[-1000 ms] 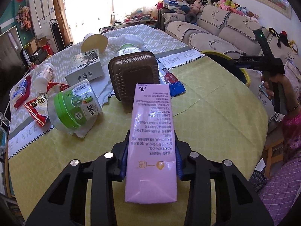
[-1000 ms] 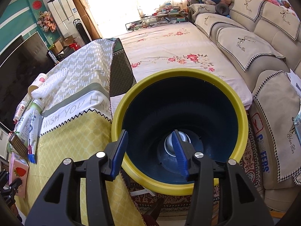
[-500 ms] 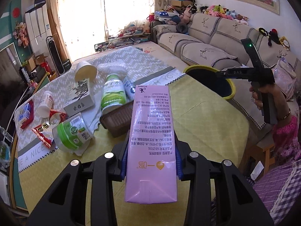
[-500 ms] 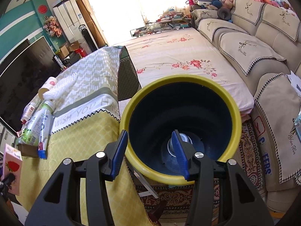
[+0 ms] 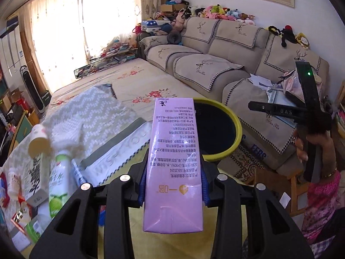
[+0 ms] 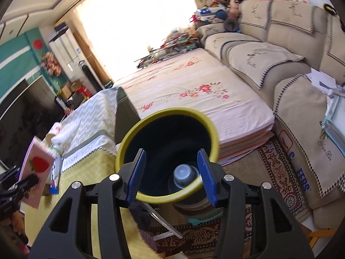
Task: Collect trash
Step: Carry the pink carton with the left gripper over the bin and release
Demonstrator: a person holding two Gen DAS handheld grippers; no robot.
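Both tools are shifting: left tool (image 5: 173, 191), clenching the pink carton (image 5: 174, 164), is nearing the yellow-rimmed bin (image 5: 231, 144); right tool (image 6: 171, 178) is hanging released, now lower.

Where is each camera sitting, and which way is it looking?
Left wrist: sits on the left tongs, looking over the table toward the sofa; shows its black fingers shut on a pink carton, plus the person's right hand.
Right wrist: sits on the right tongs, looking down into the yellow-rimmed bin; shows its open blue-padded fingers.
Shared: both see the bin, the carton, table and sofa.
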